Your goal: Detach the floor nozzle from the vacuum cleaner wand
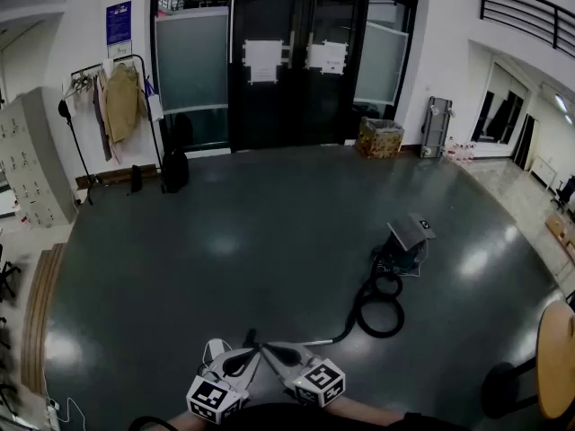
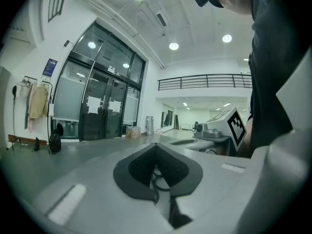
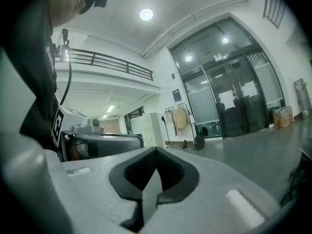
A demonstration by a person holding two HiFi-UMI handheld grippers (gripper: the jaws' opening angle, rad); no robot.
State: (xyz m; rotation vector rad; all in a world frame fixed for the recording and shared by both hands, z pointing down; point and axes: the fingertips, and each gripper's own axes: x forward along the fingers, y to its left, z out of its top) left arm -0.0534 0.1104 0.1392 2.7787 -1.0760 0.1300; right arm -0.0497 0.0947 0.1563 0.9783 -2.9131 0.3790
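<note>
Floor (image 1: 269,232): dark grey and glossy, with ceiling lights reflected in it. It fills most of the head view.
Doors (image 1: 296,106): black-framed glass double doors on the far wall, shut.
Lockers (image 1: 36,160): pale bank against the left wall. No lettering is readable.
Rack (image 1: 135,88): stands left of the doors with a beige coat (image 1: 121,101) hanging on it.
Table (image 1: 557,362): round, wooden, cut off by the right edge.
Vacuum (image 1: 409,241): canister on the floor at mid-right, well away from the person. No brand is legible.
Hose (image 1: 379,308): black, lying in loops just in front of the vacuum.
Wand (image 1: 323,340): thin grey tube lying on the floor. It runs from the hose loops towards the grippers.
Nozzle: not made out. The wand's near end passes behind the gripper tips.
Box (image 1: 381,138): yellowish, on the floor right of the doors. Its print is too small to read.
Left gripper (image 1: 249,356): low at the bottom edge. In its own view (image 2: 157,152) the jaws are together with nothing held.
Right gripper (image 1: 269,350): just beside the left, tips angled towards it. In its own view (image 3: 156,155) the jaws are closed and empty.
Marker cubes (image 1: 211,399): black-and-white square patterns, no words.
Papers (image 1: 262,61): white sheets taped to each door leaf, text unreadable.
Poster (image 1: 118,22): blue, on the wall left of the doors. Its writing is too small to read.
</note>
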